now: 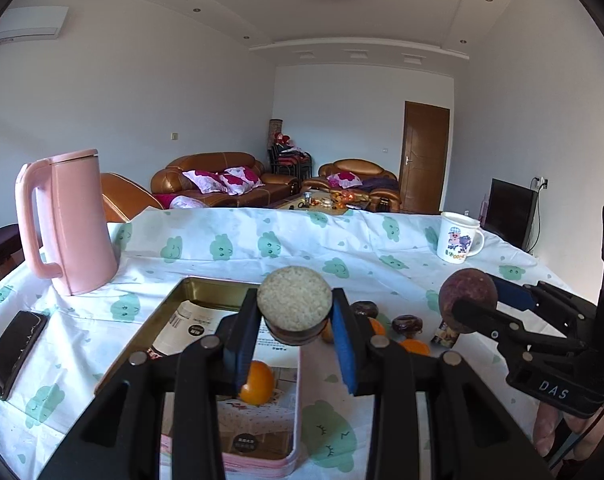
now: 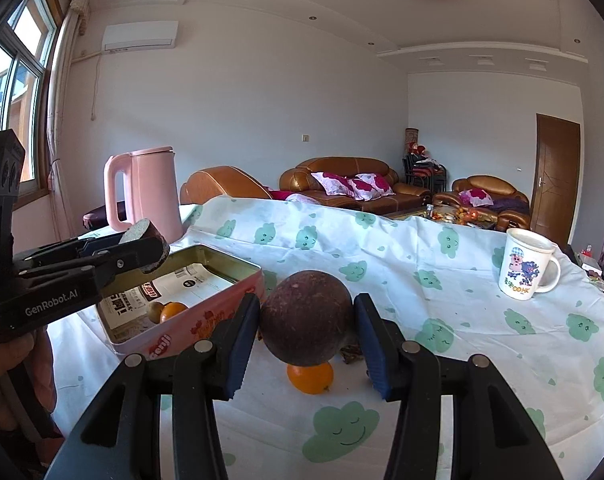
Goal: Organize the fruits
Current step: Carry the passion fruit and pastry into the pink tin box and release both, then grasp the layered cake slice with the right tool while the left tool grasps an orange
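Observation:
My left gripper is shut on a halved dark fruit with a pale cut face, held above the near right part of the pink tin box. An orange lies in the tin. My right gripper is shut on a whole round dark-purple fruit, held above the tablecloth right of the tin. An orange lies on the cloth under it. In the left wrist view the right gripper shows at right, with more dark fruits and an orange on the cloth.
A pink kettle stands at the table's far left. A black phone lies at the left edge. A white cartoon mug stands at the far right. A small wrapper lies near the loose fruits. Sofas stand beyond the table.

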Demonstrator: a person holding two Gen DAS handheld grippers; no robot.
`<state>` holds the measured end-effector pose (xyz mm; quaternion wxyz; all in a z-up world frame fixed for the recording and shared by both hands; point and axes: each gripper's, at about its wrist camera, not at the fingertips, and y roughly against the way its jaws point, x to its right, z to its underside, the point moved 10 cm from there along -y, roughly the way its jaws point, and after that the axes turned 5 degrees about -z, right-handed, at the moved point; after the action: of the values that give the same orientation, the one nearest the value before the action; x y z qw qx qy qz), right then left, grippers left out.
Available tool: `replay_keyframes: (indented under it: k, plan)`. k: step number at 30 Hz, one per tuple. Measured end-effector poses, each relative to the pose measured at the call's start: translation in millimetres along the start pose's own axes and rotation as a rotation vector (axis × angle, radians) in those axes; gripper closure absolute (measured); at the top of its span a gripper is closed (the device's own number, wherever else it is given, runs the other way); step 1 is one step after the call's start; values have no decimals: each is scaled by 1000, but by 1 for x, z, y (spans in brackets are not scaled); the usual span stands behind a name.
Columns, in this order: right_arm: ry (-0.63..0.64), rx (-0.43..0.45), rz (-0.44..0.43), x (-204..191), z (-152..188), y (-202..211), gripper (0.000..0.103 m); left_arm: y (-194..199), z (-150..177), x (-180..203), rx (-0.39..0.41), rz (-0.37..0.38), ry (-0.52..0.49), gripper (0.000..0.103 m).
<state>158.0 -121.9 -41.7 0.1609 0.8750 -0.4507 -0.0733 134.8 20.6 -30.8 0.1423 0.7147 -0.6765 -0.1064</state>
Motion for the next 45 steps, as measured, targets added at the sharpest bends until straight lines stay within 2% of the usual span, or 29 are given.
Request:
replay_keyframes:
  k: [10,20,26,34,36,37,39,40,41,42,44,45]
  plan:
    - [46,-42,-161,-69,-21,-32,52,-7,6,-65,-52,-103,75,67]
    - [87,-158,-259,-127,1,-77,52,-16,25,-91,-111,-119,105,67]
    - [101,-226,-274,-138,19,-94,52,-23,35,-101,-142,-125,112,67]
    - [119,-270,-291,-146,22,-105,53,-28,43,-105,-168,-134,117,67]
    - [111,-277,-322,-150,23,-104,53,-27,43,-107,-164,-146,117,66]
    - [111,-280,-326,-150,23,-104,53,-26,43,-109,-160,-150,124,62]
    - [102,-266,-316,-147,21,-102,52,-22,41,-110,-144,-150,134,45]
    - [100,-258,-307,-144,20,-99,50,-20,38,-110,-133,-156,135,40]
    - [97,-248,-296,-140,18,-96,49,-17,36,-110,-120,-165,136,30]
    - [91,-236,-278,-134,15,-94,43,-14,33,-109,-103,-171,140,19]
    - [71,-201,-243,-117,8,-85,38,-9,27,-105,-80,-166,145,12]
    - [60,-189,-237,-108,6,-80,37,-7,25,-101,-74,-159,142,12]
